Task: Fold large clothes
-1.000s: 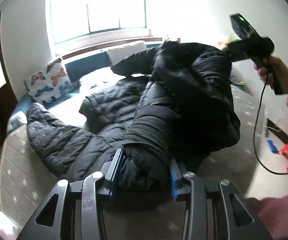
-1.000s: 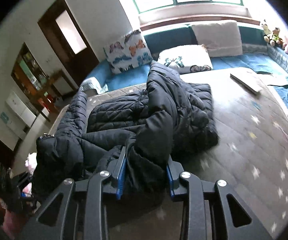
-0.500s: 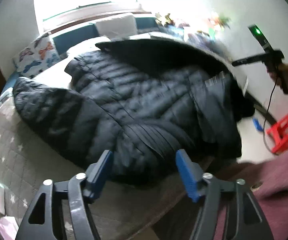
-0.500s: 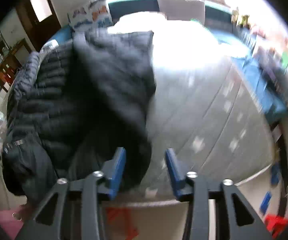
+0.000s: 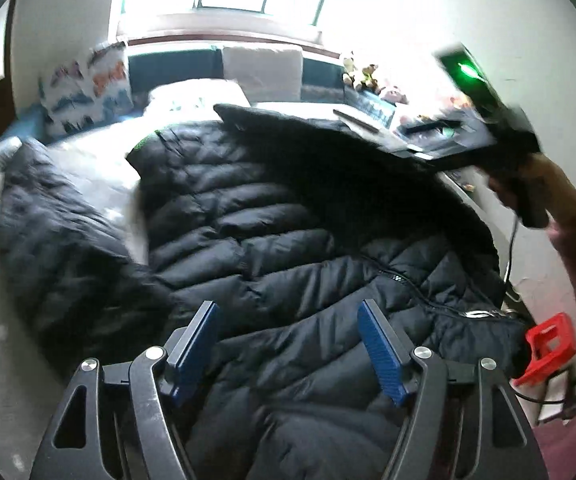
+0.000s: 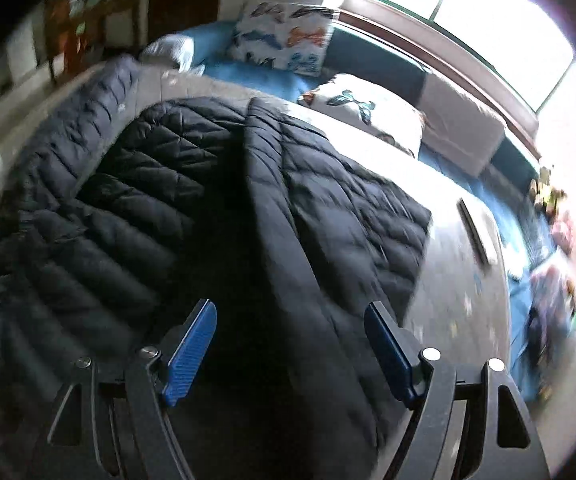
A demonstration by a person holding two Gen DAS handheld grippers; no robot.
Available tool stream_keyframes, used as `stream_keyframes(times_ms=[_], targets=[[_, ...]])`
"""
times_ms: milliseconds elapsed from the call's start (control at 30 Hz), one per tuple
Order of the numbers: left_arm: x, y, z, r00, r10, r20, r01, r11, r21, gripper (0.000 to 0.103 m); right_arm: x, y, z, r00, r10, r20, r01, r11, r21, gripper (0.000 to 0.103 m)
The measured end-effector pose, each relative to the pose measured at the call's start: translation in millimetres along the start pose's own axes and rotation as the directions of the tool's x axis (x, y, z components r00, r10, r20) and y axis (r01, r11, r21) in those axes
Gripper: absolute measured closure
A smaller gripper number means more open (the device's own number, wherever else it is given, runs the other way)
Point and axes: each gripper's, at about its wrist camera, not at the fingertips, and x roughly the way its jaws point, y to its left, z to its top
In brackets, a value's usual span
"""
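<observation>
Slippage is our main worry: the black puffer jacket has a smooth, glossy quilted shell, and its air-filled baffles spring back, so any fold we lay down could puff open or slide off itself. It lies spread over the grey star-print bed cover, with one front panel turned back along a long straight edge in the right wrist view and a sleeve trailing off to the left side. We judge that the hem nearest us hangs close to the bed's edge, above the red plastic stool, so a careless tug could drag the whole coat to the floor.

Our left gripper hovers over the lower quilting with its blue ribbed pads spread wide, holding nothing. Our right gripper is likewise spread apart above the turned-back panel, gripping nothing. If we pinch too shallowly, we would catch only the thin outer shell and it could slip free; too deep a bite would bunch the padding into a lump.

The metal zipper runs diagonally across the front and could snag a pad. Thick rounded channels, some diagonal and some horizontal, make the garment bulky, so creases will be soft, never sharp. Butterfly-print pillows sit beyond, well apart from the jacket.
</observation>
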Motion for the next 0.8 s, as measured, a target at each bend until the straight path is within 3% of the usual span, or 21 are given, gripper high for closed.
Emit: stream_keyframes(times_ms=[133, 233, 300, 333, 433, 567, 667, 800], targets=[[37, 1, -5, 0.998, 0.008, -0.064, -0.009, 1.000, -0.006, 0.028, 39, 37, 21, 0.993, -0.116, -0.014, 0.114, 0.989, -0.094, 0.020], [48, 2, -11, 0.997, 0.013, -0.076, -0.013, 1.000, 0.000, 0.028, 80, 50, 33, 0.986, -0.158, -0.053, 0.151, 0.981, -0.121, 0.020], [48, 1, -12, 0.997, 0.018, -0.075, -0.017, 1.000, 0.016, 0.028, 89, 43, 30, 0.984, -0.167, -0.065, 0.159, 0.981, -0.115, 0.048], [47, 0, -13, 0.997, 0.021, -0.074, -0.019, 0.999, 0.027, 0.028, 89, 36, 29, 0.985, -0.166, -0.054, 0.160, 0.982, -0.098, 0.074], [49, -1, -14, 0.996, 0.034, -0.079, -0.030, 0.998, 0.055, 0.028, 49, -9, 13, 0.994, -0.108, -0.013, 0.108, 0.994, 0.028, 0.084], [48, -4, -16, 0.995, 0.056, -0.080, -0.051, 0.997, 0.066, 0.028, -12, -87, -8, 0.983, -0.171, 0.072, 0.153, 0.965, 0.214, 0.085], [48, -7, -18, 0.994, 0.069, -0.079, -0.063, 0.995, 0.078, 0.028, -51, -148, -39, 0.970, -0.232, 0.074, 0.194, 0.919, 0.344, 0.085], [48, -9, -20, 0.993, 0.084, -0.086, -0.077, 0.993, 0.088, 0.028, -93, -224, -105, 0.954, -0.299, 0.024, 0.240, 0.810, 0.536, 0.085]])
